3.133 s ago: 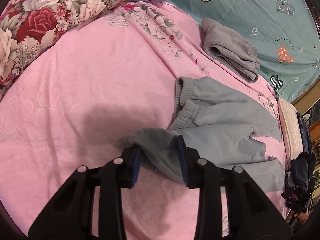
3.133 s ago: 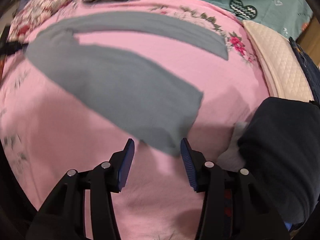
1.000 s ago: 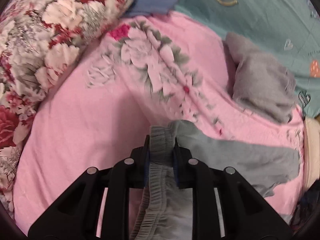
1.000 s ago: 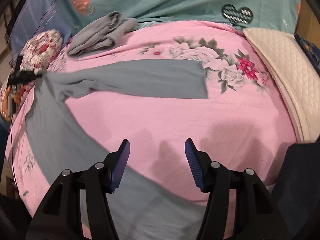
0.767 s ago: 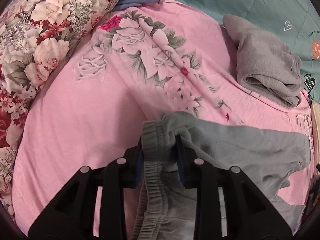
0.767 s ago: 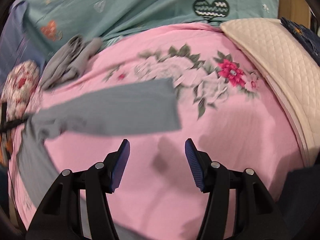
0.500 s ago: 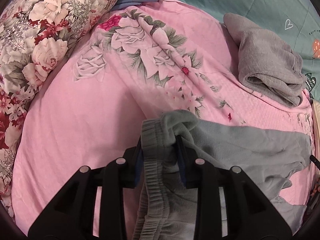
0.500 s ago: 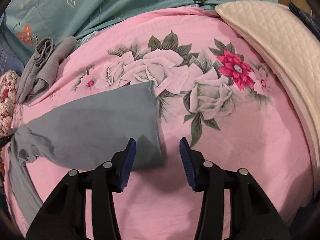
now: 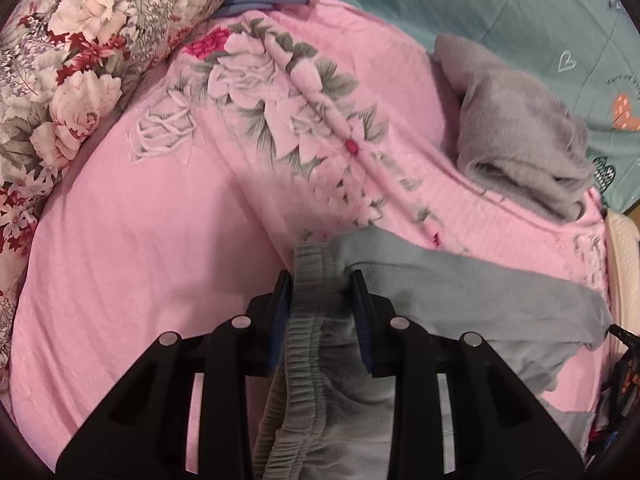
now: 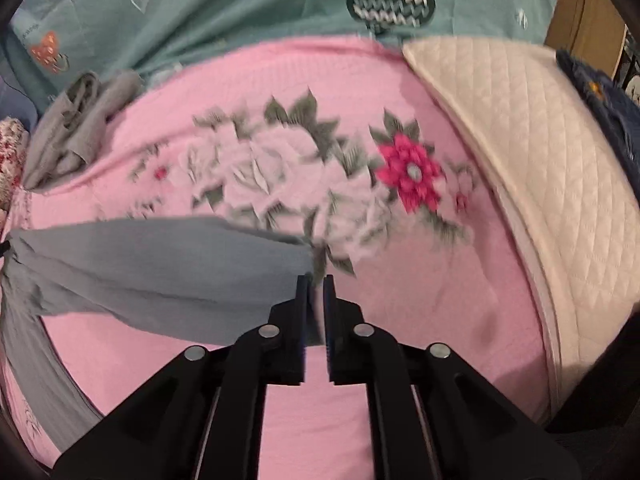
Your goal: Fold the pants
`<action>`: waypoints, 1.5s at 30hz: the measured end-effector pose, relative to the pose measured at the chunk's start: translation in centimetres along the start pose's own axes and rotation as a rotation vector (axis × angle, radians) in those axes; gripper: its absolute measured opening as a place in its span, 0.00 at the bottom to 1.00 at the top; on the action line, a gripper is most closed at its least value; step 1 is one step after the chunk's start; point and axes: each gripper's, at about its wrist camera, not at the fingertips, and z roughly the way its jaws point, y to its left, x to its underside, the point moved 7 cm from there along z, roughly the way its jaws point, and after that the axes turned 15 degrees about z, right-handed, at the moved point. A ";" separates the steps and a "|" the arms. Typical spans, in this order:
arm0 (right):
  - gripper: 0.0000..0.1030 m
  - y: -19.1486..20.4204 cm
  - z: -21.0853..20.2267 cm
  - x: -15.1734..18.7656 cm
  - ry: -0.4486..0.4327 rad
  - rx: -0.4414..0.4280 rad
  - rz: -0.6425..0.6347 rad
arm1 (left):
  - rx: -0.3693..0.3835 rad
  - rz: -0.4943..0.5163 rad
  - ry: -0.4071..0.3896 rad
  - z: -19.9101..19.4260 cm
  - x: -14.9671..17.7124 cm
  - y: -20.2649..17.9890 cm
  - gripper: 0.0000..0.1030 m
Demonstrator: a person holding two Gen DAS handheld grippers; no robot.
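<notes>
Grey sweatpants lie spread on a pink flowered bed sheet. My left gripper is shut on the elastic waistband, which bunches up between its blue pads. In the right wrist view one pant leg stretches from the left edge to the middle. My right gripper sits at that leg's hem corner. Its jaws are closing, only a narrow gap remains, and grey fabric shows between the pads. The other leg trails down the left edge of that view.
A folded grey garment rests at the far side of the sheet, also seen as the grey bundle. A floral pillow lies left, a teal quilt behind, a cream quilted pad and dark clothing right.
My right gripper swept over to the far leg's hem and its jaws narrowed from wide apart to a thin gap around the fabric. The left gripper kept hold of the waistband, barely moving.
</notes>
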 end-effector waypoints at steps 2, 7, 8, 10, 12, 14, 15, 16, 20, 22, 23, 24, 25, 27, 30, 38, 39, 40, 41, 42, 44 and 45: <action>0.28 -0.3 0.0 -0.1 -0.035 0.050 -0.031 | -0.001 -0.005 -0.008 0.2 -0.1 0.0 0.31; 0.47 3.0 -1.3 -2.6 -0.146 -0.069 -0.091 | -0.001 -0.023 -0.005 0.4 -0.6 -0.1 0.39; 0.47 3.6 -0.5 -3.1 -0.147 -0.052 -0.113 | -0.008 -0.016 -0.006 0.5 -0.6 -0.3 0.40; 0.47 4.0 1.3 -4.1 -0.131 -0.031 -0.122 | -0.026 0.005 -0.006 0.6 -0.7 -0.7 0.44; 0.47 3.7 3.0 -4.8 -0.090 -0.034 -0.098 | -0.037 0.020 -0.001 0.7 -0.7 -0.9 0.44; 0.42 3.7 4.0 -5.0 -0.053 -0.085 -0.062 | -0.036 0.022 0.004 0.7 -0.6 -0.9 0.45; 0.29 3.9 3.9 -4.9 -0.035 -0.120 -0.063 | -0.034 0.020 0.005 0.7 -0.6 -0.8 0.45; 0.07 4.4 3.7 -4.6 -0.022 -0.137 -0.091 | -0.035 0.019 0.005 0.7 -0.7 -0.8 0.45; 0.03 6.2 2.1 -4.1 -0.029 -0.125 -0.223 | -0.054 0.026 -0.001 0.7 -0.8 -1.1 0.45; 0.03 6.0 0.5 -6.0 -0.107 -0.135 -0.186 | -0.065 0.024 -0.019 0.4 -1.1 -1.1 0.45; 0.03 5.5 -0.3 -7.4 -0.151 -0.136 -0.143 | -0.067 0.020 -0.029 0.3 -1.1 -1.1 0.45; 0.02 5.0 -0.6 -8.4 -0.177 -0.135 -0.108 | -0.062 0.014 -0.035 0.3 -1.2 -1.1 0.45; 0.02 4.6 -0.5 -9.2 -0.181 -0.135 -0.072 | -0.057 0.008 -0.035 0.3 -1.3 -1.0 0.46; 0.02 4.0 0.3 -10.3 -0.211 -0.080 -0.056 | -0.061 0.009 -0.029 0.5 -1.3 -1.0 0.45; 0.02 2.6 2.7 -10.8 -0.181 -0.006 0.003 | -0.071 0.012 -0.015 1.1 -1.2 -1.1 0.46; 0.55 11.0 -0.6 -6.8 -0.202 -0.217 -0.233 | -0.022 -0.039 -0.060 -0.2 -1.5 -0.3 0.52; 0.55 13.3 -1.5 -5.8 -0.208 -0.251 -0.311 | -0.020 -0.046 -0.070 -0.6 -1.4 -0.1 0.53; 0.55 15.3 -2.2 -5.0 -0.217 -0.265 -0.372 | -0.017 -0.052 -0.079 -1.0 -1.3 0.1 0.57; 0.55 17.8 -2.6 -3.9 -0.211 -0.281 -0.448 | -0.008 -0.060 -0.087 -1.4 -1.2 0.4 0.61; 0.55 20.1 -2.9 -2.7 -0.194 -0.304 -0.515 | 0.000 -0.070 -0.090 -1.6 -1.1 0.6 0.63; 0.55 22.3 -3.0 -1.7 -0.190 -0.318 -0.577 | 0.028 -0.093 -0.088 -1.9 -0.9 1.3 0.68; 0.55 24.2 -3.0 -0.9 -0.191 -0.325 -0.628 | 0.050 -0.103 -0.079 -1.8 -0.9 1.5 0.69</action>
